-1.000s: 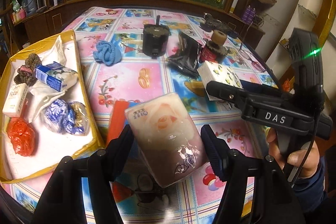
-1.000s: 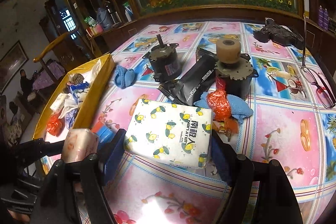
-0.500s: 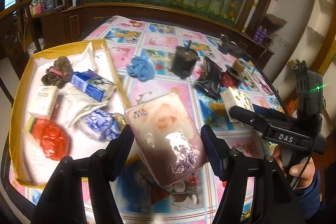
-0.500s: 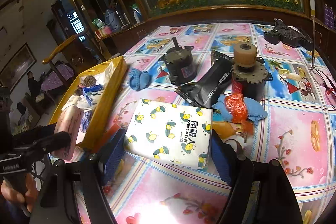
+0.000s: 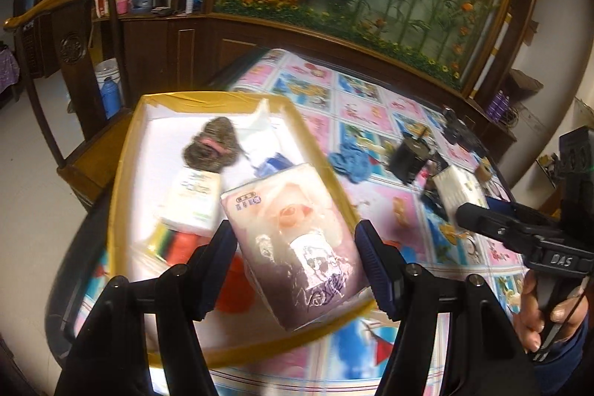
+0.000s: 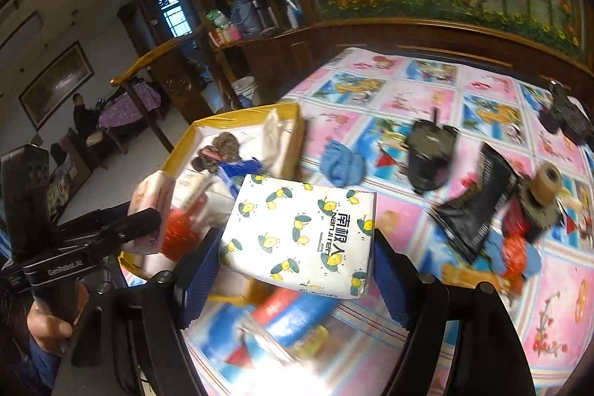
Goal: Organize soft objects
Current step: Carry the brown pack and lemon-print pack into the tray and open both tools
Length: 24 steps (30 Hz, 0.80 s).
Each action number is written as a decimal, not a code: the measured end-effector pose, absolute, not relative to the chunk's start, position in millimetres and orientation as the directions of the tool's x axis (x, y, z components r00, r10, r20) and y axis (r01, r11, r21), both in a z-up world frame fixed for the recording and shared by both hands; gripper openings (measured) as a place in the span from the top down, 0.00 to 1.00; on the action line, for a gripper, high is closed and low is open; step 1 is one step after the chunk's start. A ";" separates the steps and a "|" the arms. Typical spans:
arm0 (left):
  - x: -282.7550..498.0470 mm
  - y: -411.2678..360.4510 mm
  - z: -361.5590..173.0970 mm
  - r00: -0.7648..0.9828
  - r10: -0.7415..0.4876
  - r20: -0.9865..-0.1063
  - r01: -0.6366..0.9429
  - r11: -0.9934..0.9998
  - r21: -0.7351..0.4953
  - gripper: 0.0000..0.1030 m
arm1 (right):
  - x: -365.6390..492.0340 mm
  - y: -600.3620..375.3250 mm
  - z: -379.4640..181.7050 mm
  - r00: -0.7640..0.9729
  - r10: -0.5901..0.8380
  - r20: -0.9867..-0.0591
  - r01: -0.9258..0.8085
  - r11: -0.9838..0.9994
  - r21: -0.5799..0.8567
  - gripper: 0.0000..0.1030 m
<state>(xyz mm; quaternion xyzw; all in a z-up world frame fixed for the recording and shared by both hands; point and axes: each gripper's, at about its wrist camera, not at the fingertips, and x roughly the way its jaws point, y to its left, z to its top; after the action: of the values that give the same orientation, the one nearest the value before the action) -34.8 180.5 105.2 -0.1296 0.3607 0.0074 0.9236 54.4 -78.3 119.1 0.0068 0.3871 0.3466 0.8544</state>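
Over the yellow tray [image 5: 122, 173], each tool grips a glossy tissue pack [image 5: 297, 247].

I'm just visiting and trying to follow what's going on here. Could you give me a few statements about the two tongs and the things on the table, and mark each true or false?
1. The left tongs grip a pink tissue pack. True.
2. The right tongs are empty. False: they grip a lemon-print tissue pack.
3. The pink tissue pack is over the yellow-rimmed box. True.
4. The blue cloth lies inside the box. False: it lies on the tablecloth beside the box.
5. The box has nothing in it. False: it holds several items, among them an orange mesh ball.
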 end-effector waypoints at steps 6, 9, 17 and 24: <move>-12.0 231.2 101.3 0.723 -0.042 -0.690 -0.168 0.958 -0.235 0.37 | 72.9 -19.3 130.2 0.437 0.589 -0.680 -0.611 0.749 0.255 0.21; 5.1 252.0 93.6 0.703 -0.015 -0.711 -0.208 0.952 -0.225 0.37 | 92.6 11.0 127.2 0.398 0.589 -0.703 -0.605 0.745 0.281 0.21; 43.0 276.8 78.4 0.659 -0.018 -0.752 -0.221 0.951 -0.216 0.37 | 144.5 79.6 104.0 0.333 0.559 -0.759 -0.569 0.761 0.311 0.21; 62.9 295.3 68.6 0.629 -0.003 -0.777 -0.262 0.941 -0.215 0.37 | 180.9 124.1 81.6 0.329 0.501 -0.801 -0.533 0.798 0.281 0.21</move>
<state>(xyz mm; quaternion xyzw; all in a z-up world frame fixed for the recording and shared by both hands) 62.9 295.3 68.6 -0.1555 0.4245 0.0728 0.8890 180.9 124.1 81.6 -0.0166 0.4848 0.3173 0.8149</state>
